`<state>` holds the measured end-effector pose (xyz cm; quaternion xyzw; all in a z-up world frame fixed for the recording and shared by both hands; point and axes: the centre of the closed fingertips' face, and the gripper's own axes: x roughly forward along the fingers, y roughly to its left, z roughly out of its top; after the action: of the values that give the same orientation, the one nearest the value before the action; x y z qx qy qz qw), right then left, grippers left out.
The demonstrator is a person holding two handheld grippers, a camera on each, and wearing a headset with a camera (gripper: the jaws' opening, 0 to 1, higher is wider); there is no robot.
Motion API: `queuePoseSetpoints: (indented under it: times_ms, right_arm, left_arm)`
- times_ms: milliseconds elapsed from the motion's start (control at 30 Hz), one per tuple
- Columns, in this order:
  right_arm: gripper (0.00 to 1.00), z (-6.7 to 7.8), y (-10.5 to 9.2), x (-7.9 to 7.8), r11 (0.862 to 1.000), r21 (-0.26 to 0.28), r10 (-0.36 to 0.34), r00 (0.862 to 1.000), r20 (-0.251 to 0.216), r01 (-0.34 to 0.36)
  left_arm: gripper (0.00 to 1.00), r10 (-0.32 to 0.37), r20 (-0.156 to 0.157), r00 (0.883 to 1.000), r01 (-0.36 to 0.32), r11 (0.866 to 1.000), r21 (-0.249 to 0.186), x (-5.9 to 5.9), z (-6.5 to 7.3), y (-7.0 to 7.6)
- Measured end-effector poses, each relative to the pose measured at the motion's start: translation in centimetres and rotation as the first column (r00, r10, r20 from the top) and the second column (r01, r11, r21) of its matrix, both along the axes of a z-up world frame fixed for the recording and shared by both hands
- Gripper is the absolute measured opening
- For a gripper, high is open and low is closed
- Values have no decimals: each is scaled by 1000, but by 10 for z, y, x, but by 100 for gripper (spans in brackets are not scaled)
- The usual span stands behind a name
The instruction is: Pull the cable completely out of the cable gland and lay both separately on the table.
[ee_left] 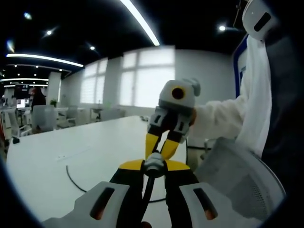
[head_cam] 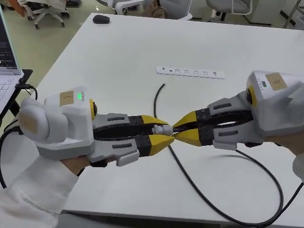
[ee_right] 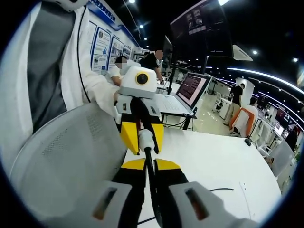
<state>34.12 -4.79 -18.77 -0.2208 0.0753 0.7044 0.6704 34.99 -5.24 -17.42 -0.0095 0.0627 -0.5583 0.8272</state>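
Observation:
Above the white table (head_cam: 118,57), the small white cable gland (head_cam: 160,128) is pinched between the yellow tips of my left gripper (head_cam: 165,130), which is shut on it. My right gripper (head_cam: 176,133) faces it tip to tip and is shut on the black cable (head_cam: 199,187) just where it leaves the gland. In the left gripper view the gland (ee_left: 154,164) sits in my own jaws, the right gripper (ee_left: 160,147) right behind it. The right gripper view shows the cable (ee_right: 148,159) running from my jaws into the gland (ee_right: 146,140). The cable's slack loops over the table toward the front right edge.
A white power strip (head_cam: 190,72) lies mid-table beyond the grippers. A dark mouse (head_cam: 100,19) rests at the far edge. A laptop (head_cam: 7,71) stands off the table's left side. Office chairs stand behind the table.

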Motion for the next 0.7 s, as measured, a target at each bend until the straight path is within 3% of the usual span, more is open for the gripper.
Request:
queuePoseSetpoints:
  times_ms: [300,700]
  right_arm:
    - [2,-1,0,-1,1000,10,-4,1000,-4,4]
    - [3,-5,-22,7,997,13,-69,997,-32,70]
  left_arm:
    - [17,7,-12,1000,-7,1000,-1,1,-1,1]
    - [17,28,-16,999,-29,1000,-7,5,0,5]
